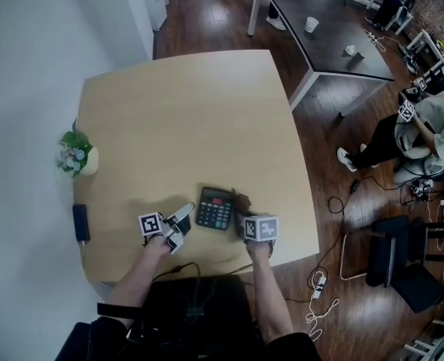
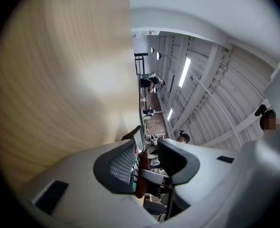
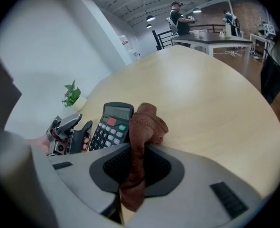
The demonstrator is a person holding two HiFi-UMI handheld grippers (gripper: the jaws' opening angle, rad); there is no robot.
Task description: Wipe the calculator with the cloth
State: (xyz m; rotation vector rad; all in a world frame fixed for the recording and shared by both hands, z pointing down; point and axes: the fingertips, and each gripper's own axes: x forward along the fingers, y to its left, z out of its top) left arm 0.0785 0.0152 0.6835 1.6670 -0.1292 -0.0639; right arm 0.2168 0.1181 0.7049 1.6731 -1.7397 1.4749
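Clenching brown cloth [image 3: 146, 123], right gripper [image 1: 242, 215] fingers at calculator [image 1: 214, 207] right edge, left gripper [image 1: 184, 216] fingers parted by left edge

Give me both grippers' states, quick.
Left gripper: open, holding nothing, aimed at the calculator's edge.
Right gripper: closed on the brown cloth.

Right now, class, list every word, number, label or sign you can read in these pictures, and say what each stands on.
No text here can be read.
Keys of the calculator: markings too small and blurred to read.
Its display: no legible digits.
Left marker cube and right marker cube: black-and-white square patterns only, no letters.
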